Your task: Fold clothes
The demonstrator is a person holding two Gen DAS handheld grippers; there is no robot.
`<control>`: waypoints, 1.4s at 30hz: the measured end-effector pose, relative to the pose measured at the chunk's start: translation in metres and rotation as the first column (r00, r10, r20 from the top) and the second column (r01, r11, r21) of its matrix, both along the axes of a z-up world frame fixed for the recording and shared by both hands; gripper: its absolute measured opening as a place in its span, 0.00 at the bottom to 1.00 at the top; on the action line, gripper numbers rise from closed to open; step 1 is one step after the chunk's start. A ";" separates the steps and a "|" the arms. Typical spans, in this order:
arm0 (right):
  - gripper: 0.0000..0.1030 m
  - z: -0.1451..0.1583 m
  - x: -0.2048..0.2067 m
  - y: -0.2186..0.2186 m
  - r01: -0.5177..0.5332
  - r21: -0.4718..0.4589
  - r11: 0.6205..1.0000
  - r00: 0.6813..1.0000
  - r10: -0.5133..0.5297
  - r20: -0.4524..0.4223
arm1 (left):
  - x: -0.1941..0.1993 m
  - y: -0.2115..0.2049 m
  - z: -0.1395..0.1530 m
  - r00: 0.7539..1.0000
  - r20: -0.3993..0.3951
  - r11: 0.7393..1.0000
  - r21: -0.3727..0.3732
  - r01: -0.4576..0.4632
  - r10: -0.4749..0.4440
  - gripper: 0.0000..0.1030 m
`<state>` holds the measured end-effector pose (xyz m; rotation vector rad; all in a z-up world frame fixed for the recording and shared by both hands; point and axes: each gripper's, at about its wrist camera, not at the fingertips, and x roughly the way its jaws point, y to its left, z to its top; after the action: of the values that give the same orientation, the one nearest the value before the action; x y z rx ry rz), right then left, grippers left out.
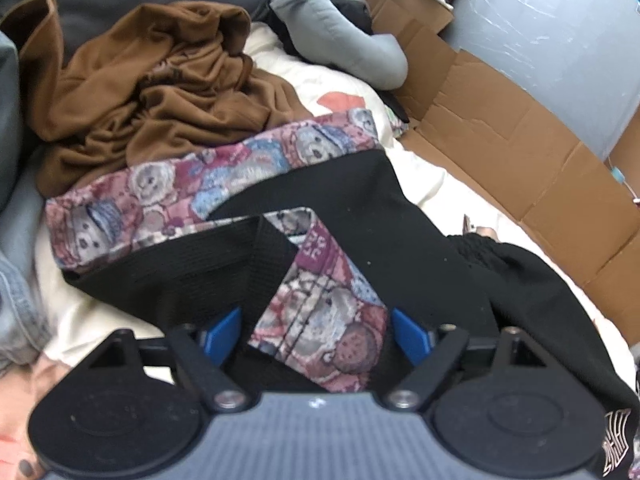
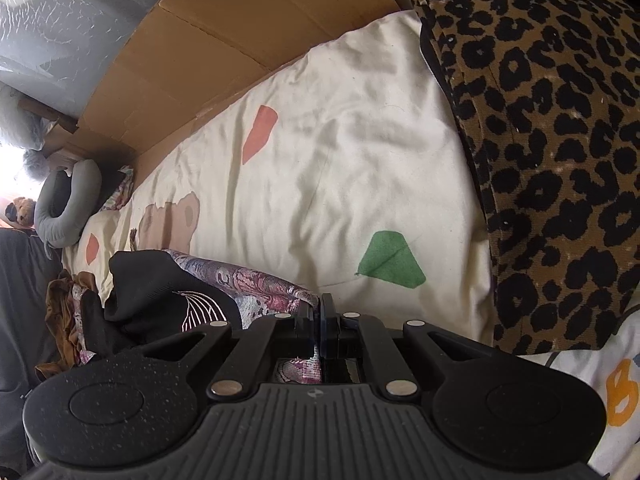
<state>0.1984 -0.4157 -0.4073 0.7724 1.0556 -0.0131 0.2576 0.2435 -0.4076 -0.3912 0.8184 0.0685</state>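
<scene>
A black garment with a pink-and-blue teddy-bear patterned trim (image 1: 248,184) lies on the cream bed sheet (image 1: 424,184). My left gripper (image 1: 316,336) is open, its blue pads (image 1: 224,336) either side of a patterned flap of the garment, not pinching it. My right gripper (image 2: 320,320) is shut on the patterned edge of the same garment (image 2: 260,280), whose black part with a white line print bunches to its left. A crumpled brown garment (image 1: 160,92) lies beyond it.
Flattened cardboard (image 1: 520,152) lines the bed's far side by a plastic-wrapped grey surface (image 1: 560,40). A grey neck pillow (image 1: 340,28) lies at the head. A leopard-print blanket (image 2: 540,140) covers the bed's right. The cream sheet (image 2: 340,160) stretches ahead of the right gripper.
</scene>
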 end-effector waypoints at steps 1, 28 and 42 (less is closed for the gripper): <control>0.00 -0.001 -0.001 0.000 0.004 0.001 1.000 1.000 -0.004 -0.006 | 0.001 0.000 -0.002 1.000 -0.008 1.000 -0.007 0.005 -0.005 0.64; 0.00 0.036 -0.035 0.003 -0.066 0.014 0.998 0.998 0.065 0.020 | -0.144 0.026 0.087 0.983 -0.097 0.984 -0.108 0.143 -0.153 0.07; 0.00 0.059 -0.082 -0.017 -0.062 -0.023 0.998 0.998 0.061 -0.032 | -0.213 0.004 0.097 0.933 -0.234 0.950 -0.217 0.225 -0.274 0.07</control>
<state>0.1162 -0.4324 -0.3482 0.7200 1.1072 0.0149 0.0445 0.2476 -0.3110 -0.4570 1.1363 -0.2013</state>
